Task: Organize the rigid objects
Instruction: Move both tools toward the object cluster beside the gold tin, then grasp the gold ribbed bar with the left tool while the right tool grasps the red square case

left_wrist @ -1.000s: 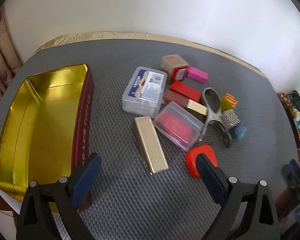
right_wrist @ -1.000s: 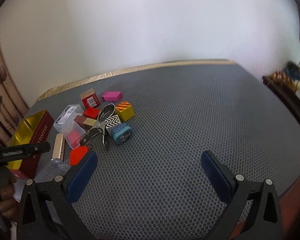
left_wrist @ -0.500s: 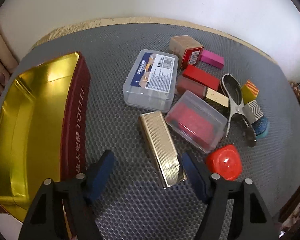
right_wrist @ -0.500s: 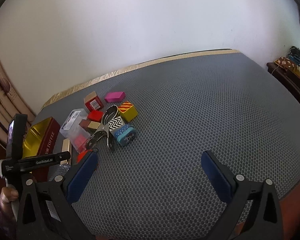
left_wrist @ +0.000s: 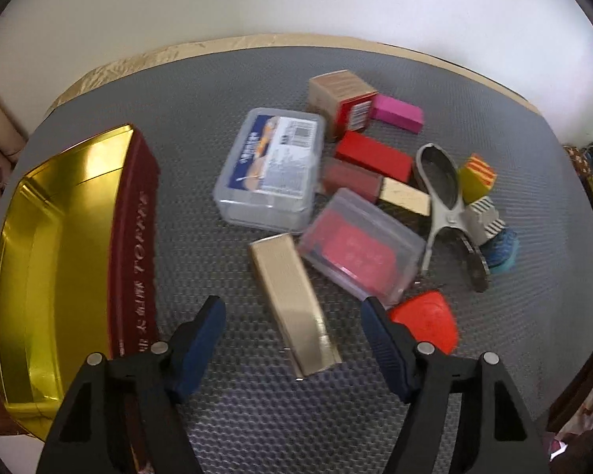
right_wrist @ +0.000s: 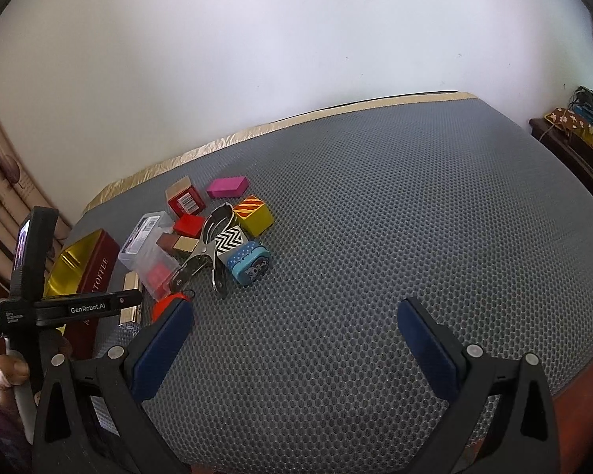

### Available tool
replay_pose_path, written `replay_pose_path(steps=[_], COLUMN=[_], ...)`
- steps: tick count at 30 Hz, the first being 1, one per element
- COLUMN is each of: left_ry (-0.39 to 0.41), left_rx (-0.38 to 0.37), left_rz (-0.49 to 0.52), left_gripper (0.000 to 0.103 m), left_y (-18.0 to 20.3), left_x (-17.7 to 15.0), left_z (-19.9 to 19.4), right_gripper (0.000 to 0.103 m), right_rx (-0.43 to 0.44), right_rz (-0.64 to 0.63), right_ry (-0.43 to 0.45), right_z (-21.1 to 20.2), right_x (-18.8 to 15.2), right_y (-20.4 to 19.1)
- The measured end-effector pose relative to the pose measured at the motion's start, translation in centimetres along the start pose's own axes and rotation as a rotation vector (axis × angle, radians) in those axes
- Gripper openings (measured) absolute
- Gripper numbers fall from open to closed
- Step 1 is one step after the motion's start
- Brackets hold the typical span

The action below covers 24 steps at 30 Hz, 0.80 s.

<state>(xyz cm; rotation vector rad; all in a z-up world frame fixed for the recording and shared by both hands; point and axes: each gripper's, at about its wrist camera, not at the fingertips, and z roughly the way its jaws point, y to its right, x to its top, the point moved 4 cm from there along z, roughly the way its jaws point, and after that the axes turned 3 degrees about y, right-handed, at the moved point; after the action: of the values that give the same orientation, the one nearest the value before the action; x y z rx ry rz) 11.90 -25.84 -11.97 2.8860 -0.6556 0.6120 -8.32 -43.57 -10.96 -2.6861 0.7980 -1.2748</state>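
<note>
The gold bar point(left_wrist: 294, 304) is straddled by the left tongs point(left_wrist: 292, 316), narrowed but untouching, its length running 11 to 5 o'clock. The right tongs point(right_wrist: 296, 320) are held released, farther off

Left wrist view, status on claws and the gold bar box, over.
Left claw open, straddling the gold bar box, pads clear. Right claw open over bare mat. Red-filled clear case against the box's far end.

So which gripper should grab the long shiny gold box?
Probably the left gripper. Its open pads already straddle the long shiny gold box without touching it, right beside the gold-lined red toffee tin. The right gripper hangs open over bare grey mat, away from the pile.
</note>
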Motion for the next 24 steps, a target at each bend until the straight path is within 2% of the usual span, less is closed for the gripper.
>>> replay_pose_path(steps=[5, 7, 8, 9, 10, 11, 17, 19, 24], left_ry=[-0.027, -0.038, -0.041, -0.049, -0.072, -0.062, -0.037, -0.020, 0.068], left_rx=[0.020, 0.003, -0.010, -0.021, -0.037, -0.023, -0.026, -0.030, -0.067], left_rz=[-0.028, -0.052, -0.062, -0.062, -0.055, -0.041, -0.047, -0.062, -0.078], left_gripper=[0.073, 0.073, 0.063, 0.043, 0.036, 0.033, 0.031, 0.030, 0.030], left_y=[-0.4, -1.0, -1.4, -1.7, -1.7, -1.7, -2.3, -2.6, -1.8], left_x=[-0.2, -0.3, -0.3, -0.6, -0.6, -0.5, -0.3, -1.5, -4.0], left_z=[0.9, 1.2, 1.4, 1.6, 2.0, 1.9, 2.0, 1.2, -2.7], right_gripper=[0.103, 0.103, 0.103, 0.103, 0.103, 0.103, 0.103, 0.103, 0.103], right_rx=[0.009, 0.008, 0.009, 0.011, 0.013, 0.015, 0.014, 0.018, 0.111], right_rz=[0.012, 0.017, 0.020, 0.023, 0.025, 0.026, 0.024, 0.018, -0.064], right_ry=[-0.003, 0.006, 0.007, 0.005, 0.000, -0.005, 0.002, 0.000, -0.045], right_z=[-0.2, -0.4, -0.5, -0.5, -0.4, -0.3, -0.3, -0.2, 0.5], right_x=[0.1, 0.3, 0.3, 0.3, 0.3, 0.2, 0.2, 0.1, -0.9], right_y=[0.2, 0.3, 0.3, 0.3, 0.3, 0.3, 0.3, 0.2, -2.1])
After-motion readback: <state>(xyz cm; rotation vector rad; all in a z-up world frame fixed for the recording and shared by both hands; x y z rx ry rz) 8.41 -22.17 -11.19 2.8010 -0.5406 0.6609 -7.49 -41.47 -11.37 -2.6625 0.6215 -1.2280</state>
